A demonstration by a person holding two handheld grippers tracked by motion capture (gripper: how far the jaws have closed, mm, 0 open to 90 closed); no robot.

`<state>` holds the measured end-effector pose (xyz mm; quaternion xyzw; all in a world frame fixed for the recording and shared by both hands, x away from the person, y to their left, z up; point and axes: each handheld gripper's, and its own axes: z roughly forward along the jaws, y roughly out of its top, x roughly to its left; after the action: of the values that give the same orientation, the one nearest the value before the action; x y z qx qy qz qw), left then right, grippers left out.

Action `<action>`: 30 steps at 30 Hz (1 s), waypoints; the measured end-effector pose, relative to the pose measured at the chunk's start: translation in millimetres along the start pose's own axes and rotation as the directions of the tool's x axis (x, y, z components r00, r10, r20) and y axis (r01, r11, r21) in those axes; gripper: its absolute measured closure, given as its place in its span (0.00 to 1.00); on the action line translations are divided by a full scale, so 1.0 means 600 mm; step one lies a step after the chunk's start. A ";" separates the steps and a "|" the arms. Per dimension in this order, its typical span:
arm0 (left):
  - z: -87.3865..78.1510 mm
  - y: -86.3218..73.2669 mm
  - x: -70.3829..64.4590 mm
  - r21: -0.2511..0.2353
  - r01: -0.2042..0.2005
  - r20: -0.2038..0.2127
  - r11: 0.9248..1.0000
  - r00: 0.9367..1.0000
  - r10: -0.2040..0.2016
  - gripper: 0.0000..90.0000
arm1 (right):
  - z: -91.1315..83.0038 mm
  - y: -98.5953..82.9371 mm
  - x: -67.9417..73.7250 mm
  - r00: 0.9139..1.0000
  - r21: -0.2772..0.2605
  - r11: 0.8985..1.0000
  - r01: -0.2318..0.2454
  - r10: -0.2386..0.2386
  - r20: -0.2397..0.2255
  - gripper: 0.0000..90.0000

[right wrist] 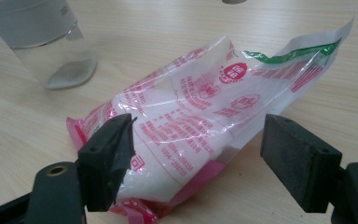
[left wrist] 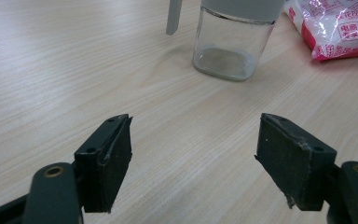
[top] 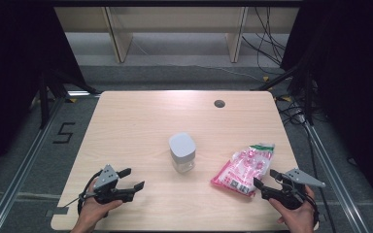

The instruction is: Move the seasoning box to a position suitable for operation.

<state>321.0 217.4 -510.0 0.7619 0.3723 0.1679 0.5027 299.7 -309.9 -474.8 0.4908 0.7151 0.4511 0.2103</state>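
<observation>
Jar (top: 182, 152) left of bag (top: 243, 167)

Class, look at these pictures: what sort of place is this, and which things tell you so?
Probably a lab or recording workspace: a lone wooden table between metal frame rails, loose cables on the floor, dark curtains around.

Landmark: clear glass jar w/ grey lid (top: 182, 152), upright mid-table. Bare light wood tabletop (top: 141, 121) all round it; left & far side wide open for approach. Right of jar: pink-white plastic bag (top: 243, 169) lies flat, gap btwn them passable. Left gripper (top: 131, 178) faces jar, jaws apart, nothing between.
</observation>
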 end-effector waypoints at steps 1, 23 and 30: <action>0.000 0.000 0.000 0.001 -0.004 -0.001 1.000 1.000 0.004 0.29 | 0.000 0.000 0.000 1.000 0.000 1.000 0.000 0.000 0.000 0.30; 0.007 0.015 0.001 -0.010 -0.017 -0.011 1.000 1.000 0.017 0.28 | -0.003 0.000 0.005 0.999 0.023 0.999 -0.035 0.035 -0.002 0.30; 0.013 0.027 0.000 -0.012 -0.016 -0.024 1.000 1.000 0.016 0.28 | 0.001 -0.001 0.004 1.000 0.015 0.999 -0.030 0.030 -0.003 0.30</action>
<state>332.4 209.2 -499.2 0.7598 0.3710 0.1832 0.5014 298.6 -307.8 -475.3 0.5024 0.7112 0.4497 0.1990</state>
